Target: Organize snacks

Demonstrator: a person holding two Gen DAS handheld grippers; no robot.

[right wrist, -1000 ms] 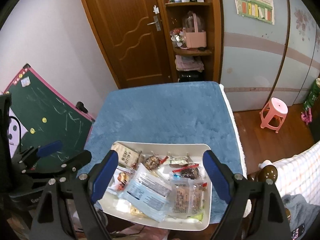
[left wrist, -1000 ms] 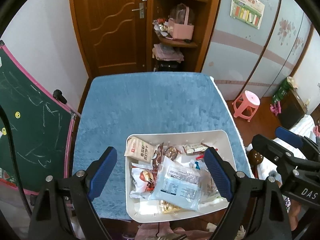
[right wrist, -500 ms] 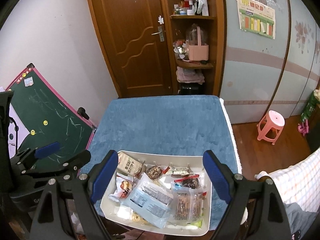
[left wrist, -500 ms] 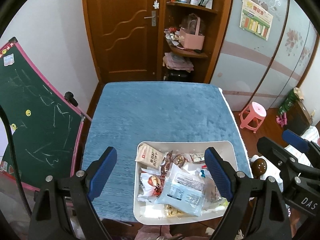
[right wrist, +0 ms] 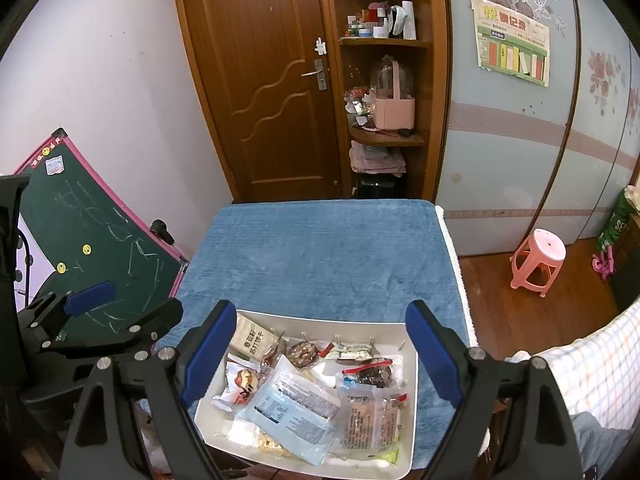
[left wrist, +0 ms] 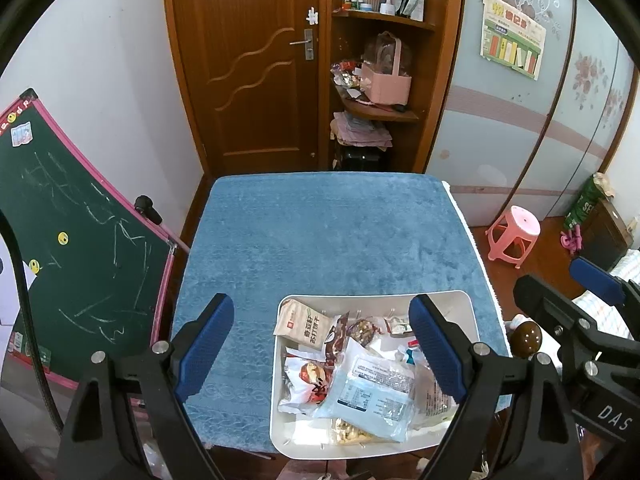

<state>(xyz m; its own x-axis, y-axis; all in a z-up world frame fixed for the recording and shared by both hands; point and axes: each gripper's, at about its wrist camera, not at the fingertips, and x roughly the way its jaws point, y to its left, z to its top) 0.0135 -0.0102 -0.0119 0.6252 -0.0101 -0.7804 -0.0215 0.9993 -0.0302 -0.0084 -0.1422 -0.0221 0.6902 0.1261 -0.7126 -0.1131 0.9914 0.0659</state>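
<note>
Snacks (left wrist: 360,376) are heaped in white tray (left wrist: 460,300) on worktop (left wrist: 320,240) near edge | both hand-held grippers (left wrist: 320,352) (right wrist: 316,356) spread, empty | sorting stage undetermined

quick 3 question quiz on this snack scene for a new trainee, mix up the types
1. True or false: both claws, left and right, are open and empty.
2. Where is the white bin of snack packets?
A. near edge of the blue table cover
B. pink stool
C. corner shelf
3. Fill in: the largest packet on top of the pile is pale ____.

Key: 1 true; 2 A; 3 blue
</note>
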